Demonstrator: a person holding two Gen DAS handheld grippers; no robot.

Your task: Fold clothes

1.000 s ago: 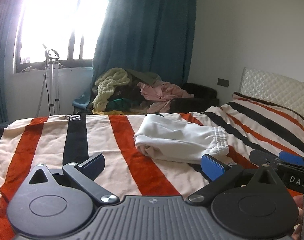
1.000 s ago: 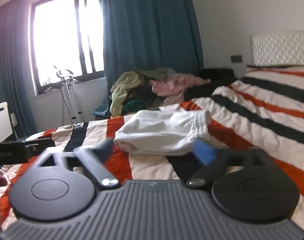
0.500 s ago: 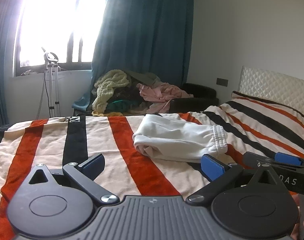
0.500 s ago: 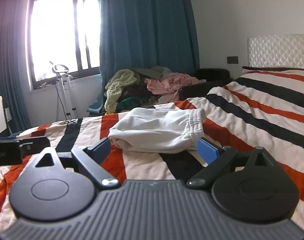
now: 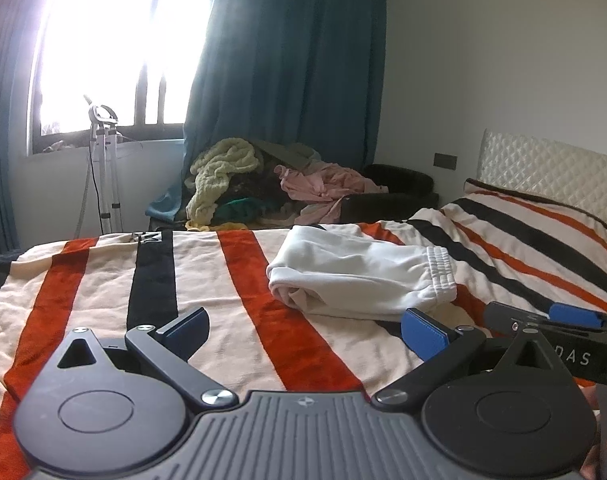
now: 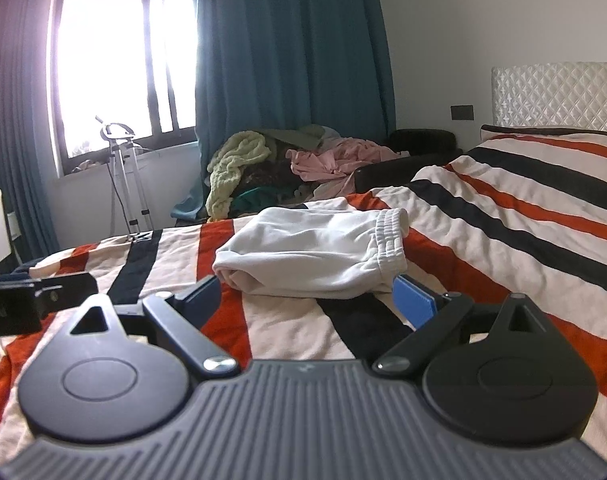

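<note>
A folded white garment (image 5: pixel 363 276) (image 6: pixel 315 256) with a ribbed waistband on its right lies on the striped bedspread (image 5: pixel 103 280) (image 6: pixel 503 216). My left gripper (image 5: pixel 303 330) is open and empty, low over the bed, short of the garment and a little left of it. In the right wrist view my right gripper (image 6: pixel 305 300) is open too, its blue pads just in front of the garment's near edge. The right gripper's fingers (image 5: pixel 543 318) show at the right edge of the left wrist view. Part of the left gripper's body (image 6: pixel 35 300) shows at the left edge of the right wrist view.
A heap of unfolded clothes (image 5: pixel 263 184) (image 6: pixel 287 168) lies beyond the far edge of the bed, under a teal curtain (image 5: pixel 287 60). A metal stand (image 5: pixel 103 160) is by the window. The padded headboard (image 5: pixel 551 172) is at the right.
Both views have shifted slightly: the right gripper has moved nearer the garment and its view is sharp now. The garment has not moved, and both grippers stay open.
</note>
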